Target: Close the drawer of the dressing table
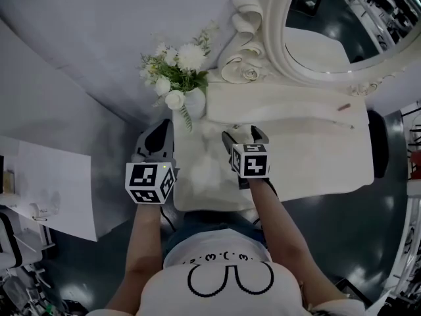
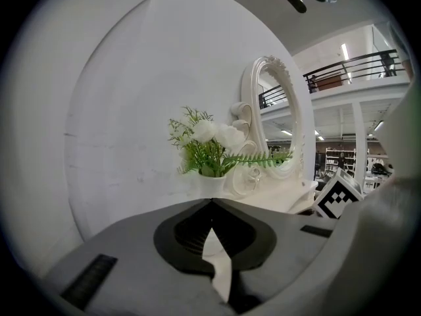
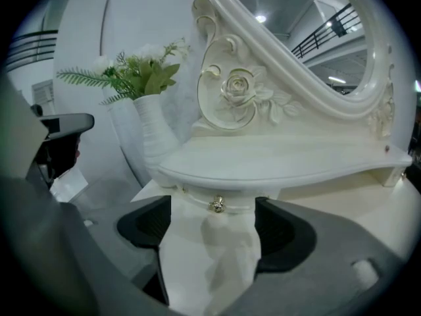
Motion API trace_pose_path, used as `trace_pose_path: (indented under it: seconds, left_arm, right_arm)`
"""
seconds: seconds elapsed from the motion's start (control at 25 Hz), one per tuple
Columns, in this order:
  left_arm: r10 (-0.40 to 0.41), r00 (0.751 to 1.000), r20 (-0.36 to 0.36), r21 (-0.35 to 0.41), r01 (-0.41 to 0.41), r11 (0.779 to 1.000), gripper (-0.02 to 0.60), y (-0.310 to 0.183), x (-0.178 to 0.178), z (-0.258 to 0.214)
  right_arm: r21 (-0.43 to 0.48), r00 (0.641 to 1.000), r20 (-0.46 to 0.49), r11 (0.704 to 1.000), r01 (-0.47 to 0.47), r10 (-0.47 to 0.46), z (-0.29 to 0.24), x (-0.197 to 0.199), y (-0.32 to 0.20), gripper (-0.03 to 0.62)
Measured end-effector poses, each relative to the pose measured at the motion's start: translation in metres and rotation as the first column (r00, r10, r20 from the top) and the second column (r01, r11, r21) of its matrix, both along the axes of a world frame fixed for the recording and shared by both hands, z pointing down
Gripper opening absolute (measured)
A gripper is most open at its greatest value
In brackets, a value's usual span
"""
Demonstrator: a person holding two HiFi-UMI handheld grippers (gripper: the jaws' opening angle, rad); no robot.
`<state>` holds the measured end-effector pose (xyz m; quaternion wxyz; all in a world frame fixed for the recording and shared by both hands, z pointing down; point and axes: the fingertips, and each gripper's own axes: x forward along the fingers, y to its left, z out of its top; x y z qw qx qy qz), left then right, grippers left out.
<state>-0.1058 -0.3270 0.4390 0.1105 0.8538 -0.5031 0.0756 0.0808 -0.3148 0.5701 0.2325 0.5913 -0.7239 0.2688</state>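
Note:
The white dressing table stands before me with its oval mirror. Its small drawer with a gold knob sits tucked under the curved shelf and looks pushed in. My right gripper is open, its jaws standing apart on either side of the knob and touching nothing. In the head view the right gripper hovers over the table top near the shelf. The left gripper hangs at the table's left edge, shut and empty, its jaws meeting at the tips.
A white vase of white flowers stands on the table's left end, close ahead of the left gripper. A carved rose scroll joins mirror and shelf. A white sheet lies on a surface far left; a dark object sits right of the table.

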Motion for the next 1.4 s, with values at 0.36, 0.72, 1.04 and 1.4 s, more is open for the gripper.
trace_pose_path:
  seconds: [0.36,0.72,1.04,1.4]
  left_arm:
    - [0.003,1.000,-0.024,0.048,-0.001,0.999,-0.002,0.018,0.001,-0.023]
    - [0.000,0.999,-0.036,0.125,0.004,0.992,-0.002,0.035,-0.003,-0.056]
    - [0.012,0.999,-0.046,0.219,-0.002,0.976,-0.002,0.043,0.000,-0.099]
    - [0.025,0.998,-0.058,0.376,-0.001,0.927,-0.002,0.041,0.008,-0.171]
  right_arm:
    - [0.113,1.000,-0.004,0.993,0.029,-0.029,-0.064,0.007,0.021,0.387]
    - [0.453,0.992,-0.103,0.884,0.114,-0.075,-0.174,0.008,0.044,0.001]
    - [0.663,0.984,-0.173,0.734,0.150,-0.044,-0.271,0.019,0.069,-0.003]
    - [0.747,0.975,-0.223,0.645,0.160,0.016,-0.329,0.034,0.090,-0.003]
